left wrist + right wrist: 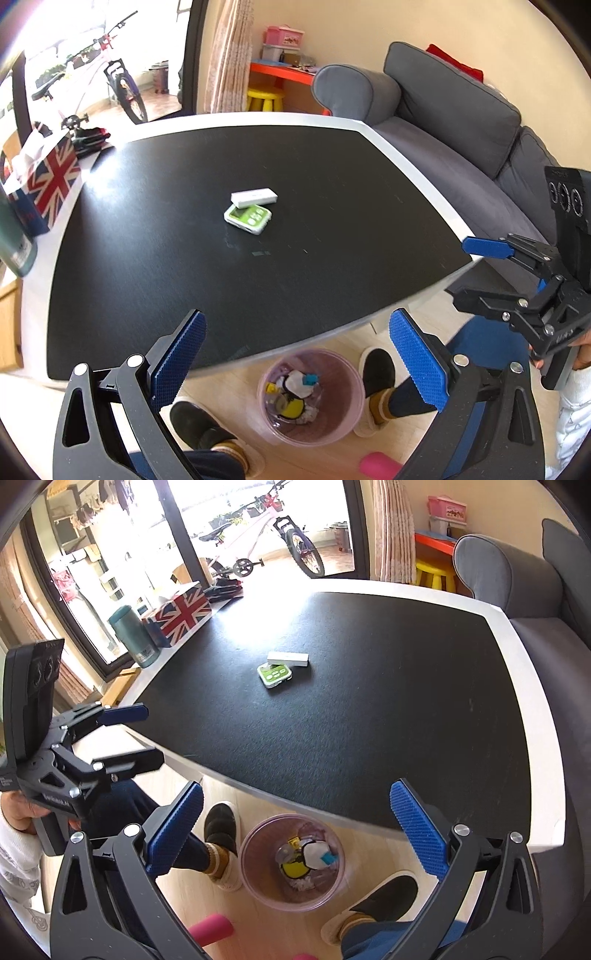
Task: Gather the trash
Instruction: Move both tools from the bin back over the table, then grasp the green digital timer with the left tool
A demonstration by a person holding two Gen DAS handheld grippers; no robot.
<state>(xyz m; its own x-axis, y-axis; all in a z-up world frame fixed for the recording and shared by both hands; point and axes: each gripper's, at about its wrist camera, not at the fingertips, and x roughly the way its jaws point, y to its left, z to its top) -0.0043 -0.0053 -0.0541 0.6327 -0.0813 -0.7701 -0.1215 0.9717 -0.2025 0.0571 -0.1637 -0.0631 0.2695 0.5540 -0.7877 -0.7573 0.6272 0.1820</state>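
- The left gripper (295,354), with its blue ribbed pads, hung with jaws spread wide and nothing between them, above the near edge of the black-topped table with a white border (424,177).
- The right gripper (295,830) was likewise wide apart and empty, poised over the same near edge.
- The translucent pink plastic trash bin (347,413) stood on the pale wooden floor below the near table edge, between the person's dark slippers (376,369); in both wrist views it appeared low between the two fingers, well beneath them rather than within their grasp.
- Inside the bin lay crumpled white paper, a yellow piece and a small blue scrap (327,858).
- On the middle of the table, far from both grippers, a small green-and-white device (248,218) lay touching a white rectangular box (254,196) on its far side.
- At the far left of the table stood a Union Jack patterned tissue box (181,614) beside a dark green cylindrical flask (133,635).
- A grey fabric sofa (454,110) ran along the right.
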